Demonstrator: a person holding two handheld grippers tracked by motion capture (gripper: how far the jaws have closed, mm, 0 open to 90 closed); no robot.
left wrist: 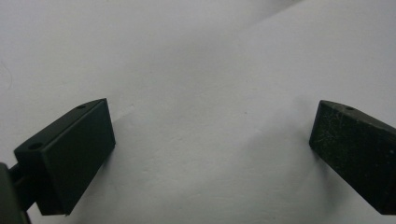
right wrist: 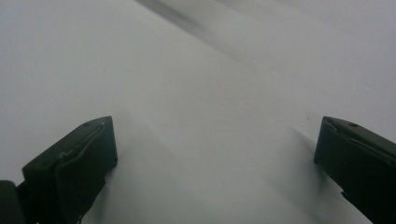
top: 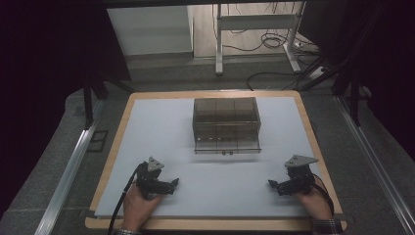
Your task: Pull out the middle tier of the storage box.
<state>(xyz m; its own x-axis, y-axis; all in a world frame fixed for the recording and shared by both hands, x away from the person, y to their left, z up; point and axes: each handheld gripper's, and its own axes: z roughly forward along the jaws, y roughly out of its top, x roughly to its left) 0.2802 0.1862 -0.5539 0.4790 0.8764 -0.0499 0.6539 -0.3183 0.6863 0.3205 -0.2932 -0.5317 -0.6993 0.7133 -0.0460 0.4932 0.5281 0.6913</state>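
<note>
The box (top: 226, 125), a clear smoky organizer with small compartments and a low drawer pulled a little toward the person, stands on the white sheet (top: 161, 127) at the far middle of the table, and it is the landmark here. The left gripper (top: 172, 184) rests on the sheet well in front of the box and to its left; its jaws are spread wide, and in the left gripper view there is just bare sheet between them. The right gripper (top: 272, 184) lies in front of the box to its right, also with jaws wide apart and holding nothing. Both tips point inward, toward each other, not toward the box. The step in hand looks like the first reach to the box. To do it well, I think each hand should lift clear of the sheet, turn its jaws toward the box front, and approach slowly and level, so the light box is not pushed away.
</note>
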